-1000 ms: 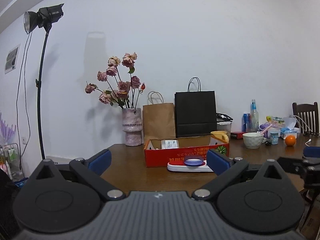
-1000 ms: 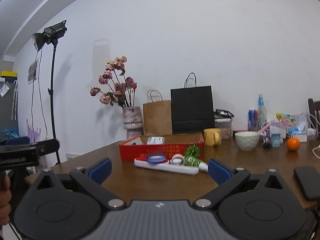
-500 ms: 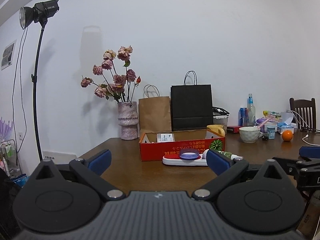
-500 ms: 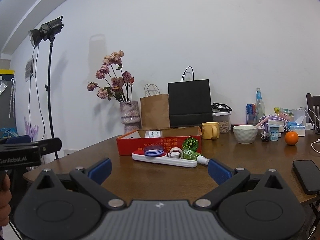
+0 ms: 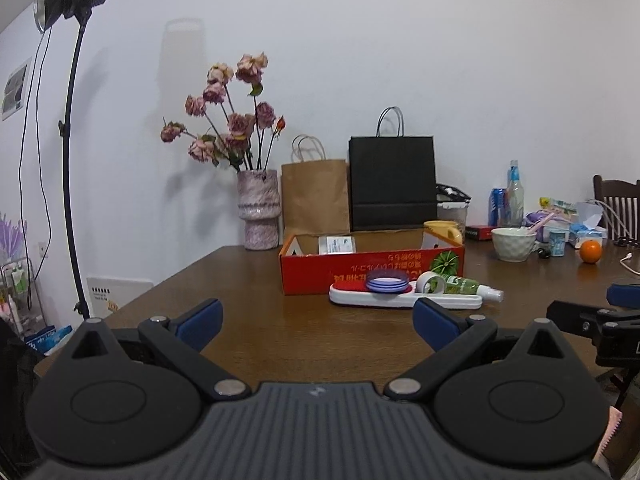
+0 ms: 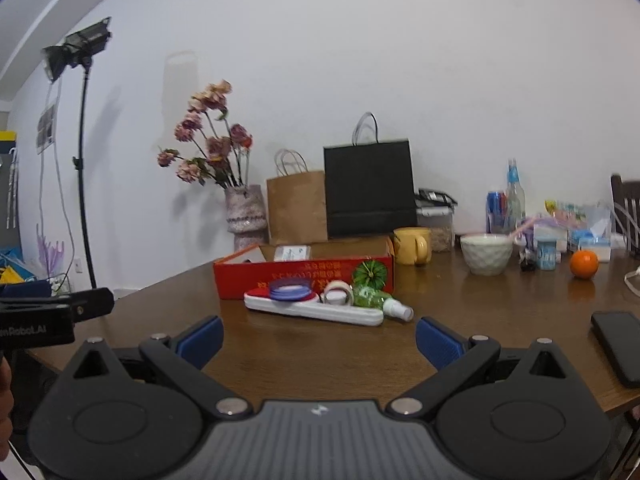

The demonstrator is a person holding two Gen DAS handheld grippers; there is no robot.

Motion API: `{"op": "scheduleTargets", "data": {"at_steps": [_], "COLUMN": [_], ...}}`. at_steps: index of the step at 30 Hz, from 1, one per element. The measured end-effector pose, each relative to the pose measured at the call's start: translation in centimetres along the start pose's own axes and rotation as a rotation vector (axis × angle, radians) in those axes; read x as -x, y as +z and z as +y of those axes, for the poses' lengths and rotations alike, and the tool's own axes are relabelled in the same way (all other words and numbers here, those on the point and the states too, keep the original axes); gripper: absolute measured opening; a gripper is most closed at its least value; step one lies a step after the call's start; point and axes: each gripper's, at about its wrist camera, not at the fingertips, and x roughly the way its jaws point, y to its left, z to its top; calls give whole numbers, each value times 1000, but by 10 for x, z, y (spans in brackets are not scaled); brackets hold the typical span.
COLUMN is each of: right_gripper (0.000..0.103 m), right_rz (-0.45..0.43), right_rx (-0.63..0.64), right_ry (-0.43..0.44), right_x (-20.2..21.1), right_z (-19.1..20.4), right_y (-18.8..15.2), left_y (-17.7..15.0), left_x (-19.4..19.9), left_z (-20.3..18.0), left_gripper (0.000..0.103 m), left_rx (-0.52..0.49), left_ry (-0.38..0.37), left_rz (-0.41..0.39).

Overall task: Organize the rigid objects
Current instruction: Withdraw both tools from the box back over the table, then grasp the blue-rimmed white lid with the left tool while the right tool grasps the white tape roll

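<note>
A: Item one, the largest?
B: Brown wooden table [image 5: 248, 320], bearing everything listed below.

A: Next?
B: Black paper bag [image 5: 392, 184] and brown paper bag [image 5: 314, 196], upright against the wall, beside a mottled vase [image 5: 259, 210] of dried roses.

A: The container?
B: Red cardboard box [image 5: 372, 270], open-topped, mid-table, a yellow mug [image 6: 412, 245] at its right end.

A: The tools?
B: Left gripper [image 5: 316, 316] and right gripper [image 6: 318, 340], both held low over the near table edge, blue-padded fingers spread wide, nothing between them.

A: The goods to be sorted?
B: White power strip [image 5: 404, 301], lying just in front of the box; a stack of blue-purple lids [image 5: 387, 281] rested on it; a tape roll [image 6: 338, 293] and a green spray bottle [image 6: 380, 301], on its side, lay close behind it.

A: Smaller stock?
B: White bowl [image 6: 486, 254], orange [image 6: 584, 264] and black phone [image 6: 618, 346], all to the right, well apart from the box.
</note>
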Motion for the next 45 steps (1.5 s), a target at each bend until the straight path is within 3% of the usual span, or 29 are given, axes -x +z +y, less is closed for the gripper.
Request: {"op": "scheduleTargets", "data": {"at_steps": [7,14,19,23,25,27,32,37,38,39,45], "right_gripper": [103,100,83,79,70,55,52,52,52,52,52], "right_rz": [39,92,164,203,229,248,293,359,369,374,401], "right_rx": [4,49,69,118,148,160,100,2,2,1,-30], "right_ry": [-9,10,46,59,74,92,114,177,178,176,175], "right_x": [-31,-87,-145,-196,-221,-243,-278,-297,-300,-303,-314], "right_z": [-9,-15,-26,-31,-32,-34,-47,-55,-54,-54,-49], "right_y": [3,22,43,64,73,78,79,69,67,65,57], "left_y": [2,10,30,49,53,52,36,24,22,19,20], "left_x": [-34,-92,-148,-199,-224,-247,-294,-310,-311,-312,-299], "left_z": [-3,-18,-34,-44,-49,-53,-64,-66,-67,-67,-66], "left_gripper": [103,103,103,103,100,88,83,82,70,67,67], "left_rx": [17,4,-38,-68,-73,-78,-128,-129,-134,-140,-174], "left_ry": [6,-10,-49,-130,-194,-240,-287,-347,-347,-344,-311], "left_rz": [49,144,166,182,211,241,332,351,352,355,323]}}
